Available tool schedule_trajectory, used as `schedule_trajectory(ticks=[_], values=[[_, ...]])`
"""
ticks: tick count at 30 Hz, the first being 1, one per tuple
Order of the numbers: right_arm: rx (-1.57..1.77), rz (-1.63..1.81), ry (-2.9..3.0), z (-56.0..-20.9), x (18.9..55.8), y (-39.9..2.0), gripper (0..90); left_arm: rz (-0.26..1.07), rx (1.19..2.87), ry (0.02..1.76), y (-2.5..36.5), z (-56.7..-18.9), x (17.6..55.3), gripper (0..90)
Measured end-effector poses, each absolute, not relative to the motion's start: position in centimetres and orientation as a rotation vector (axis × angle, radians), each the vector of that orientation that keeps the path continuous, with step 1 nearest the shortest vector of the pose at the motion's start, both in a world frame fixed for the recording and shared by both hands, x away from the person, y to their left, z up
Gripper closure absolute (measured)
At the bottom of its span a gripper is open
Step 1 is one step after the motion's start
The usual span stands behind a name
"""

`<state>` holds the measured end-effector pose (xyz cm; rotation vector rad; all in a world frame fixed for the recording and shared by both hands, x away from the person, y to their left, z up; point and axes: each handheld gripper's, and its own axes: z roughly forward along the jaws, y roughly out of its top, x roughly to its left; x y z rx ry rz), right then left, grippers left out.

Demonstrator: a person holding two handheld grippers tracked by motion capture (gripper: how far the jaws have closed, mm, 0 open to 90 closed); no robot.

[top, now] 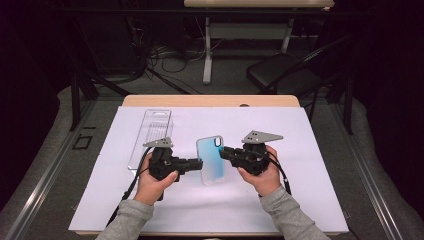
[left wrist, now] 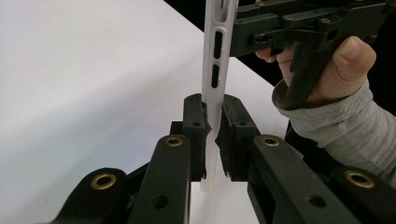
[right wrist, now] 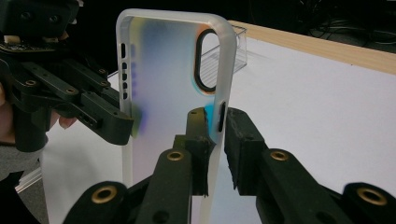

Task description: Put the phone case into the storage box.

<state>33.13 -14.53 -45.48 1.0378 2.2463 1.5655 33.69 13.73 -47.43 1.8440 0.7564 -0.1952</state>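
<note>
A translucent phone case (top: 210,160) with a blue tint and an oval camera cutout is held upright above the white table cover, between the two grippers. My left gripper (top: 200,162) comes from the left, and its pads are shut on the case's long edge (left wrist: 214,135). From the right, my right gripper (top: 222,151) has its jaws pressed on the opposite edge (right wrist: 215,133), just below the camera cutout (right wrist: 205,60). In the right gripper view the left gripper (right wrist: 116,126) pinches the case (right wrist: 168,84) at its far side. The left gripper view has the case (left wrist: 215,70) edge-on, with the right gripper (left wrist: 238,32) on it higher up.
A clear plastic box (top: 152,132) lies flat on the white sheet (top: 300,190) at the back left, behind the left hand. The wooden table edge (top: 210,100) runs along the back. A black folding chair (top: 280,70) and cables stand on the floor beyond it.
</note>
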Motion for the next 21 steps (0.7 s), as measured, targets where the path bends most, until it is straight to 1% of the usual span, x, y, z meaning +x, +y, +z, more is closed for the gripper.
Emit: schedule_trajectory(ticks=[8, 21], values=[[1.042, 1.577, 2.240, -45.45, 33.19, -14.68, 82.3, -0.197, 1.844, 0.754, 13.77, -47.45, 33.73, 81.8], [1.045, 1.586, 2.244, -45.44, 33.25, -14.76, 83.6, -0.200, 1.840, 0.760, 13.76, -47.48, 33.74, 81.8]])
